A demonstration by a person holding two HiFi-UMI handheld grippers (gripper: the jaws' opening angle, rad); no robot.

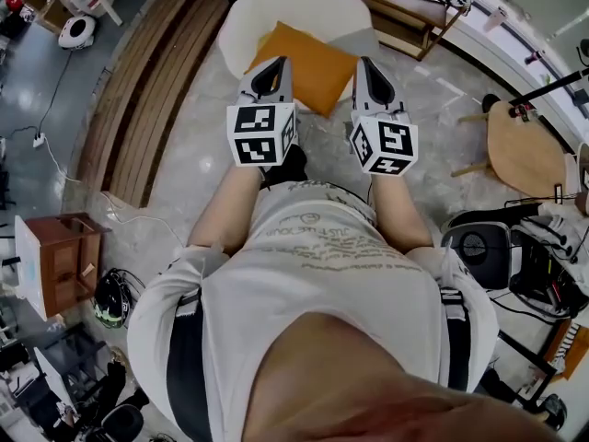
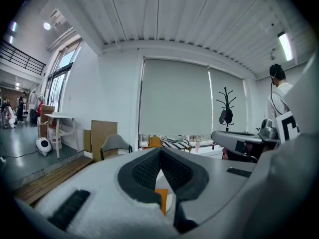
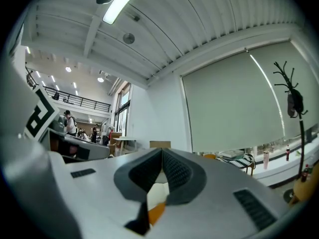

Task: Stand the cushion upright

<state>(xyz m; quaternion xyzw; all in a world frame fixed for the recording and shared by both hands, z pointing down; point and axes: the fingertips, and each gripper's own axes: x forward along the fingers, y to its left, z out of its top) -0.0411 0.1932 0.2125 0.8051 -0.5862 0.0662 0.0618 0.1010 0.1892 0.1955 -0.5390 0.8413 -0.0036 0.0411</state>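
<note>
An orange cushion (image 1: 308, 63) lies flat on a white round seat (image 1: 267, 12) straight ahead of me. My left gripper (image 1: 272, 72) hovers at the cushion's left edge, and my right gripper (image 1: 370, 70) at its right edge. Both point forward with their jaws shut and nothing between them. In the left gripper view the left gripper (image 2: 160, 153) shows closed jaws, with a sliver of the cushion (image 2: 161, 199) below them. The right gripper (image 3: 162, 153) looks the same in its own view, with a bit of cushion (image 3: 156, 212) beneath. Whether either gripper touches the cushion is hidden.
A slatted wooden bench (image 1: 152, 90) runs along the left. A wooden rack (image 1: 414, 12) stands behind the seat at the right. A round wooden table (image 1: 525, 150) is at the far right and a small wooden cabinet (image 1: 60, 261) at the left. Cables lie on the floor.
</note>
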